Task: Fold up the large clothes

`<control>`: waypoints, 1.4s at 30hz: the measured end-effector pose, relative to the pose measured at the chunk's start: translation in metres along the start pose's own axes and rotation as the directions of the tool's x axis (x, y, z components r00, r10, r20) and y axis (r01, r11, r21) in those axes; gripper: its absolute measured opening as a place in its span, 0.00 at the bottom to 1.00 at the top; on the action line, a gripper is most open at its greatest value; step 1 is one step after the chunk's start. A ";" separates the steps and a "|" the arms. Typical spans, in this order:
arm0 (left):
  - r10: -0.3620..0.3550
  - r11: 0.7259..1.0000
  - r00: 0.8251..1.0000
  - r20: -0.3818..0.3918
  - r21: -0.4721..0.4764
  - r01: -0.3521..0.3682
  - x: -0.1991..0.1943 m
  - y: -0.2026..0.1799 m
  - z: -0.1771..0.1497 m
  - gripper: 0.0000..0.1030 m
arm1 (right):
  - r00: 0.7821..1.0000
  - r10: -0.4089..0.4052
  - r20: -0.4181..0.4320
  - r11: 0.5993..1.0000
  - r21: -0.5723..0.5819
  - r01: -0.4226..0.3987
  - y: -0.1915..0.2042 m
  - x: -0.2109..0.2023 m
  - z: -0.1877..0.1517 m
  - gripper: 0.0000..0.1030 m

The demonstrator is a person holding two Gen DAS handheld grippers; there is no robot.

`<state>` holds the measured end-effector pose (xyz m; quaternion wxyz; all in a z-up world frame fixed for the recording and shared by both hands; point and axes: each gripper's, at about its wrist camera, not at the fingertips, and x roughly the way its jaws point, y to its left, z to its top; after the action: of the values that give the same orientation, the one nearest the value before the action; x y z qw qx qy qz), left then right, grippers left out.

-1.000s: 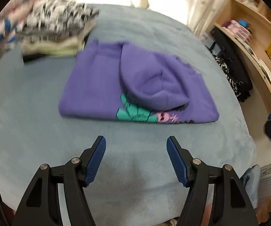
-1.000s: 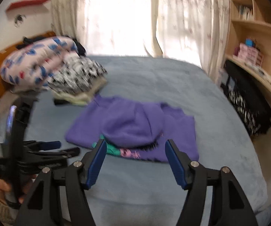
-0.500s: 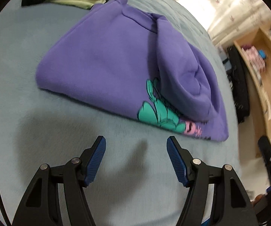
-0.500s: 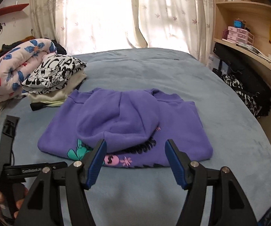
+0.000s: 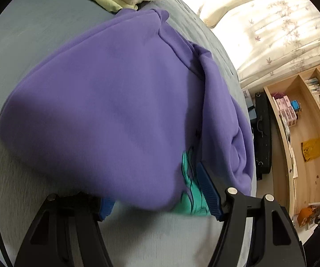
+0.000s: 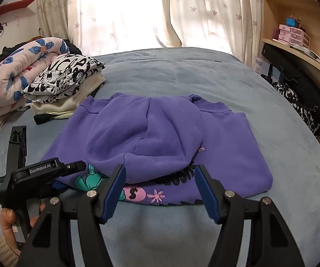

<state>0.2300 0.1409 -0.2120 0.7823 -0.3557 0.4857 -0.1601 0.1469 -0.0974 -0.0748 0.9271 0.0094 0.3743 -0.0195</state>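
blue bed [image 6: 182, 75]; hoodie [image 6: 160, 138] lies crosswise, hood seemingly toward right gripper [image 6: 160, 191].

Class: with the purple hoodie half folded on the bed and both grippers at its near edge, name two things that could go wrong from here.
1. The left gripper is open with one finger under the purple hoodie; closing may catch only some layers.
2. The hood lies loose on top and could slide off if the edge is lifted.

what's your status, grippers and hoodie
Left gripper open, straddling the purple hoodie's near left edge. Right gripper open, short of the hem. Nothing in the way.
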 end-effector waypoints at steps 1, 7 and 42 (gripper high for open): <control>-0.007 1.000 1.000 0.005 -0.001 0.007 0.002 -0.001 0.003 0.63 | 1.000 -0.001 0.001 1.000 0.000 0.001 0.001 0.003 0.002 0.63; -0.017 1.000 0.999 0.041 0.011 0.017 0.011 -0.008 0.019 0.63 | 1.000 -0.001 0.024 1.000 -0.001 0.001 0.004 0.020 0.022 0.61; 0.004 0.980 0.963 0.271 0.192 -0.058 -0.035 -0.038 0.022 0.14 | 0.993 0.037 -0.108 0.997 -0.062 -0.044 0.024 0.131 0.015 0.13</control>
<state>0.2362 0.1442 -0.1560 0.8749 -0.2869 0.3621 -0.1455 0.2522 -0.0780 -0.1550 0.9058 -0.0116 0.4234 0.0117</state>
